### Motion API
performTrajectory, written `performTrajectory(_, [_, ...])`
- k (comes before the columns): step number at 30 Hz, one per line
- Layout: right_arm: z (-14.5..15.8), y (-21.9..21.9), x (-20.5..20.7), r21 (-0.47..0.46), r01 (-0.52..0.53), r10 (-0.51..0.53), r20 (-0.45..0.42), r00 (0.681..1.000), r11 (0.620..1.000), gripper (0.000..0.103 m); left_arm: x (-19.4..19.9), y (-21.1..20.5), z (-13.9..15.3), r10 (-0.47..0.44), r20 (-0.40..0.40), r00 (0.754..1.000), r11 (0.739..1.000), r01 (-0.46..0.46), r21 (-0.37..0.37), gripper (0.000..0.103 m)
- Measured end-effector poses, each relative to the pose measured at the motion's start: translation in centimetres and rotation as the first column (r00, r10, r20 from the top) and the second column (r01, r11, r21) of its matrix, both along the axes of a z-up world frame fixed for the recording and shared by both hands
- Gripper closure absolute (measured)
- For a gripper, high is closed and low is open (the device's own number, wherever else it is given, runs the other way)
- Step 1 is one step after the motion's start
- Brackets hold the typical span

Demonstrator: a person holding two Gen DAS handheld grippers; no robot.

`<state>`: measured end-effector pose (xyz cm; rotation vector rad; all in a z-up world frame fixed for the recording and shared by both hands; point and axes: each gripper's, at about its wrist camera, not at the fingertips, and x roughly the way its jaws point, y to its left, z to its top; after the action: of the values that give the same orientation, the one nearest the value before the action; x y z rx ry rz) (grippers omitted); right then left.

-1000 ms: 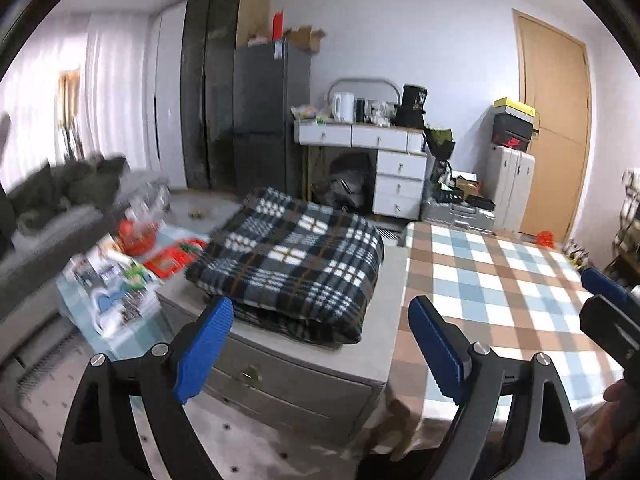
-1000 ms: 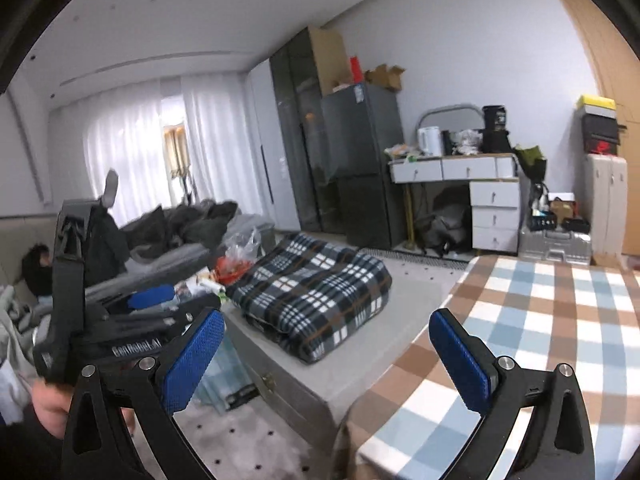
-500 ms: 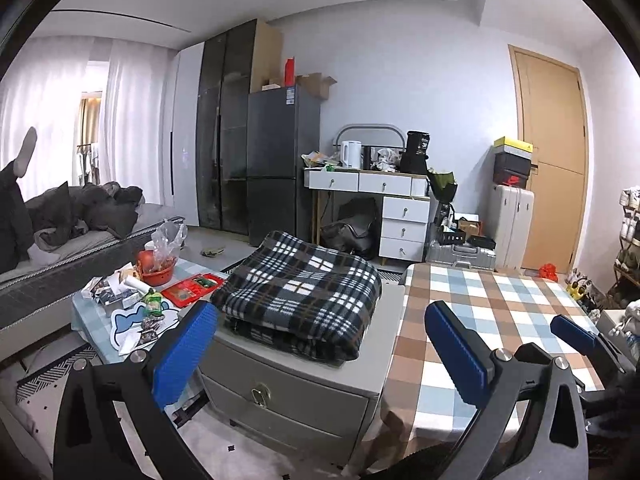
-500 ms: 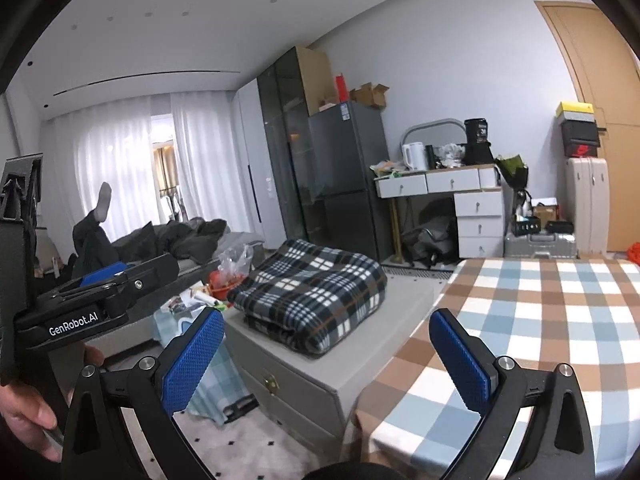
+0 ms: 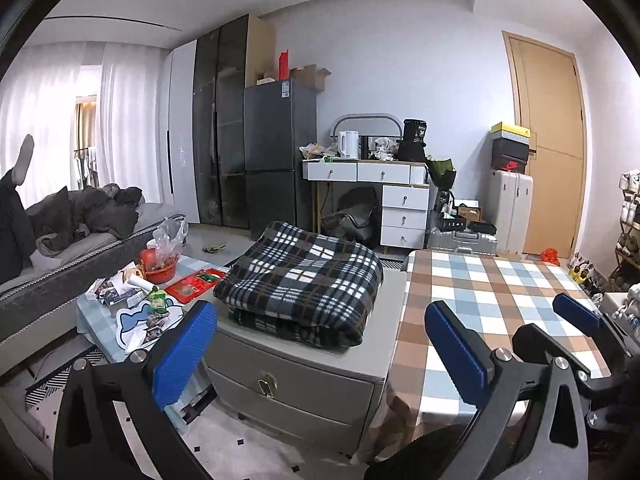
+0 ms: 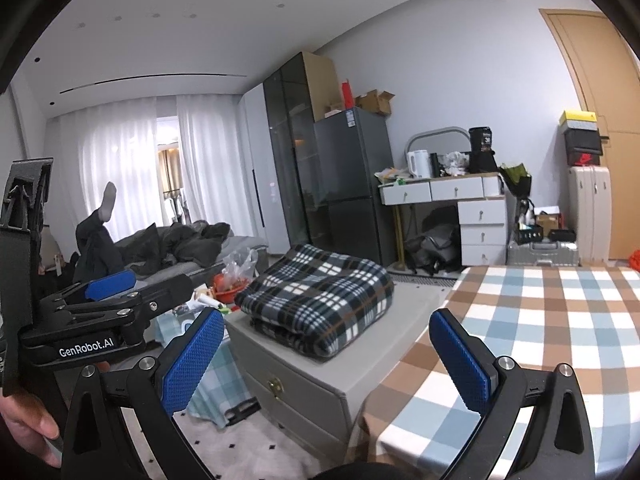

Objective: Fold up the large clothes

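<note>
Leftward, left hand-held gripper (image 5: 320, 340) spread wide, empty; folded plaid blanket (image 5: 300, 280) lying across grey drawer cabinet (image 5: 296, 384) top, near its back edge; rightward, right hand-held gripper (image 6: 328, 356) likewise agape above checkered surface (image 6: 540, 320).

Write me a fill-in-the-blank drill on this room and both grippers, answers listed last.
1. The folded black-and-white plaid blanket lies on top of the grey ____ cabinet.
2. The left gripper and the right gripper both have their jaws ____.
3. The checked tablecloth is brown, white and ____.
4. The white kettle stands on the white ____.

Answers: drawer; open; blue; desk
</note>
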<state>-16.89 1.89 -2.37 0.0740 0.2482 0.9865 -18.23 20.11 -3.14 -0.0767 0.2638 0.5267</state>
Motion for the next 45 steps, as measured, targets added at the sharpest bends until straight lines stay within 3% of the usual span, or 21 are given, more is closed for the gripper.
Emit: performTrajectory(45, [0.5, -1.0, -1.3, 0.031, -0.015, 0.015, -0.008, 1.0, 0.999, 0.0, -0.3, -0.2, 0.3, -0.03, -0.008, 1.0, 1.0, 0.03, 0.0, 0.001])
